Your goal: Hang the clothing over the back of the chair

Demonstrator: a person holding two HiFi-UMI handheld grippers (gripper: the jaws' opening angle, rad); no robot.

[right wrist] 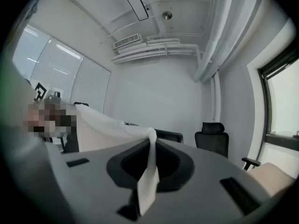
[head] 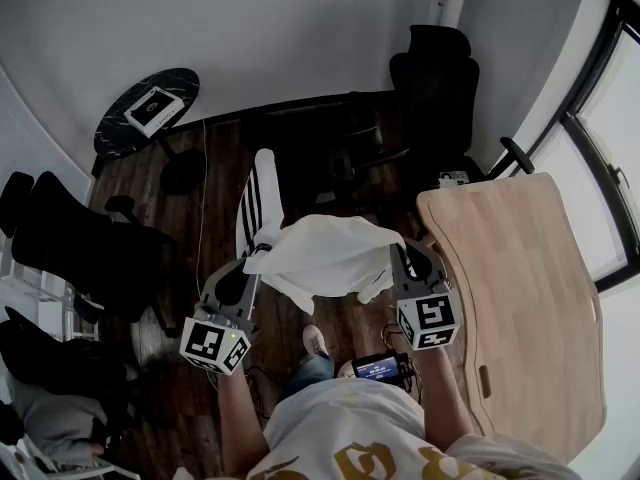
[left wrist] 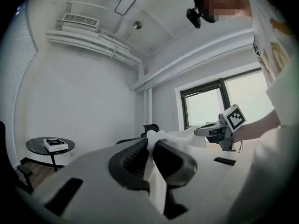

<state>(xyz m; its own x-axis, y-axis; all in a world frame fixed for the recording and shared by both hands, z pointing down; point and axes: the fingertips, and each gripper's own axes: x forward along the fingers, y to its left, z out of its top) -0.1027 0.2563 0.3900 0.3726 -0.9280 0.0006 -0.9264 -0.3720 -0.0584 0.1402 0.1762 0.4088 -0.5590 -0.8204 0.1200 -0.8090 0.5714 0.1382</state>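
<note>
A white piece of clothing (head: 325, 253) hangs stretched between my two grippers at chest height. My left gripper (head: 262, 250) is shut on its left edge, and the cloth runs up through the closed jaws in the left gripper view (left wrist: 150, 146). The right gripper (head: 398, 255) is shut on the right edge, with a strip of fabric pinched between its pads (right wrist: 152, 146). A black office chair (head: 435, 88) stands ahead to the right, and its back shows in the right gripper view (right wrist: 212, 141). Just beyond the cloth stands a narrow white panel with dark stripes (head: 258, 203).
A light wooden table (head: 530, 298) lies at my right. A dark desk (head: 330, 118) stands ahead. A round black side table (head: 128, 130) carrying a white box sits far left. More black chairs (head: 90, 248) crowd the left side. Windows line the right wall.
</note>
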